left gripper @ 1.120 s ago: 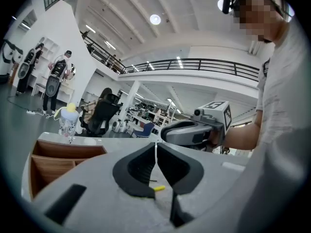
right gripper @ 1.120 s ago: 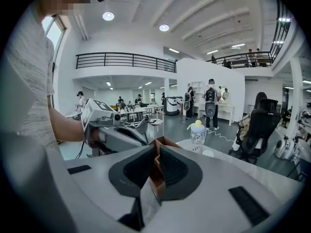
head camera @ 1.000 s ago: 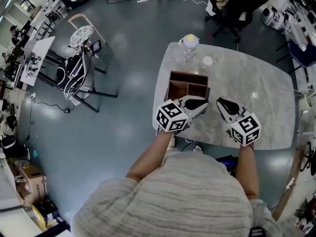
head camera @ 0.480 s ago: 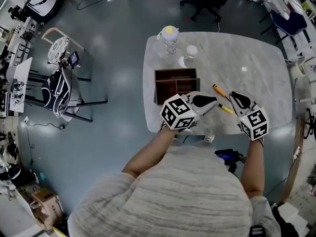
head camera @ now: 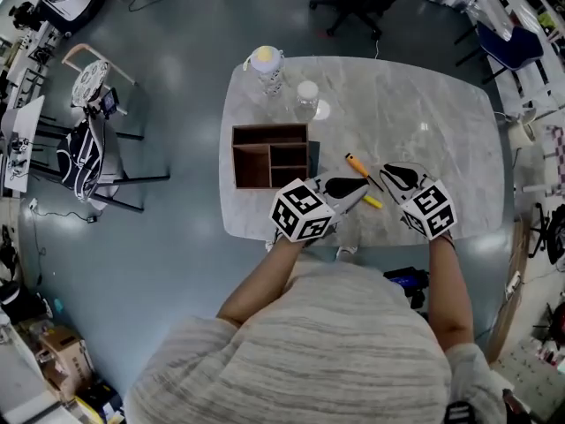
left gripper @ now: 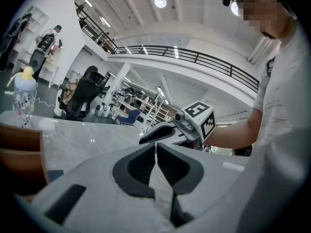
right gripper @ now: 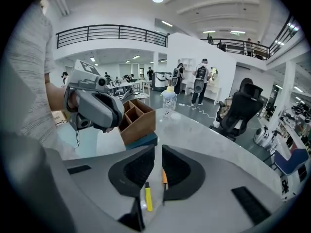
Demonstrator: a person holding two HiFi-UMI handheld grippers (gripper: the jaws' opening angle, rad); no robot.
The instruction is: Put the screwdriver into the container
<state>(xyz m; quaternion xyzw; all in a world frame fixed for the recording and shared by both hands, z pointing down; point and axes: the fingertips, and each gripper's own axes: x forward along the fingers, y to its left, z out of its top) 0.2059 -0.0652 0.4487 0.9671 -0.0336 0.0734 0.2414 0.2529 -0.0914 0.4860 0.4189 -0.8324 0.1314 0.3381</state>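
Screwdriver: The screwdriver [head camera: 357, 165] lay flat on the marble table [head camera: 424, 104], orange handle toward the far side. It was apart from the container and not in either grip. A short yellow piece lay just beside its near end; I could not tell whether it belonged to the tool.

Right gripper: You held the right gripper [head camera: 390, 173] close by the screwdriver, aimed down at it. Its jaws were drawn together to a narrow slit and clamped nothing. The orange and yellow showed through that slit, on the table beyond.

Left gripper: You held the left gripper [head camera: 357, 188] just left of the screwdriver. Its jaws were pressed together and empty, and its tips pointed toward your right gripper.

Container: The wooden container [head camera: 251, 168], split by dividers, stood left of both grippers near the table's left edge. Its compartments looked empty.

Beyond: A bottle [head camera: 267, 67] and a clear cup [head camera: 306, 95] stood past the container, clear of the likely path.

Step in hand: By my reading you were in the approach; the pick had not yet begun.

Next move: You would need to part the right jaws and lower them astride the handle, across its length. Then close firmly, lift, and carry left until you are over a compartment.
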